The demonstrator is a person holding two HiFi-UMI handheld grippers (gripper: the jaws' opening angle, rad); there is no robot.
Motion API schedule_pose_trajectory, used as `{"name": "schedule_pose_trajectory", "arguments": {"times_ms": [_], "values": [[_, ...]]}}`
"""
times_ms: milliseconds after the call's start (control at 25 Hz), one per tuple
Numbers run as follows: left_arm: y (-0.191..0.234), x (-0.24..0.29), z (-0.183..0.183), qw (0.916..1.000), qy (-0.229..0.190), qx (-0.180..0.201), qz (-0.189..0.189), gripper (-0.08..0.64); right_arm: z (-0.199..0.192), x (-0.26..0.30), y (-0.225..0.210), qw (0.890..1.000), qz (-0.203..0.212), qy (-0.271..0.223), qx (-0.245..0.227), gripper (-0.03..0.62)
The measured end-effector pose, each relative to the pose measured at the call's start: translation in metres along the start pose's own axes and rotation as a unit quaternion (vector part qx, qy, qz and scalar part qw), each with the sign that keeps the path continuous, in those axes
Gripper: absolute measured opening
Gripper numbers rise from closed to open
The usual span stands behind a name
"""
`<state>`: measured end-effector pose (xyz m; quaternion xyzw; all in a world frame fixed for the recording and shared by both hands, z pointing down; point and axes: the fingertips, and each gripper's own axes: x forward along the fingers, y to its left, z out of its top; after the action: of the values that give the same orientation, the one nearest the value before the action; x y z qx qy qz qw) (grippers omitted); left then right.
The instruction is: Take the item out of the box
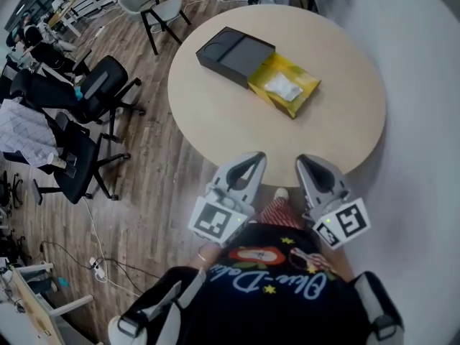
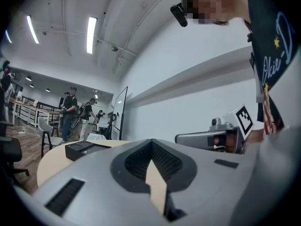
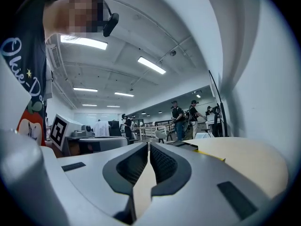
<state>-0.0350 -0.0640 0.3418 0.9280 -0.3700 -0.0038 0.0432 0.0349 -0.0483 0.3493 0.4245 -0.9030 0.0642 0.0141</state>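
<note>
This is an open-plan office. The wooden plank floor (image 1: pixel 151 185) carries several black swivel chairs (image 1: pixel 100 85) on wheels, and a light round meeting table (image 1: pixel 215 121) stands near a plain white wall. Rows of desks (image 1: pixel 79 6) fill the far corner. Long strip lights (image 2: pixel 91 34) hang on the high white ceiling (the right gripper view shows more of them). A few people (image 2: pixel 70 112) stand in the background near a whiteboard (image 2: pixel 118 112) on a stand. Loose cables (image 1: pixel 97 264) lie on the floor.
</note>
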Motion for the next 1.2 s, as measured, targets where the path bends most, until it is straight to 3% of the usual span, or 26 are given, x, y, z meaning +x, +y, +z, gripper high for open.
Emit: {"name": "schedule_pose_trajectory", "arguments": {"times_ms": [400, 800, 1200], "values": [[0.026, 0.062, 0.003, 0.9998, 0.001, 0.002, 0.021, -0.014, 0.009, 0.04, -0.053, 0.999, 0.046, -0.001, -0.014, -0.003], [0.033, 0.129, 0.0, 0.9995, 0.006, 0.01, 0.028, -0.014, 0.008, 0.054, -0.124, 0.999, 0.047, -0.001, -0.008, -0.002], [0.037, 0.143, 0.01, 0.9982, 0.01, 0.012, 0.058, -0.014, 0.014, 0.059, -0.147, 0.998, 0.07, -0.007, -0.003, -0.002]]}}
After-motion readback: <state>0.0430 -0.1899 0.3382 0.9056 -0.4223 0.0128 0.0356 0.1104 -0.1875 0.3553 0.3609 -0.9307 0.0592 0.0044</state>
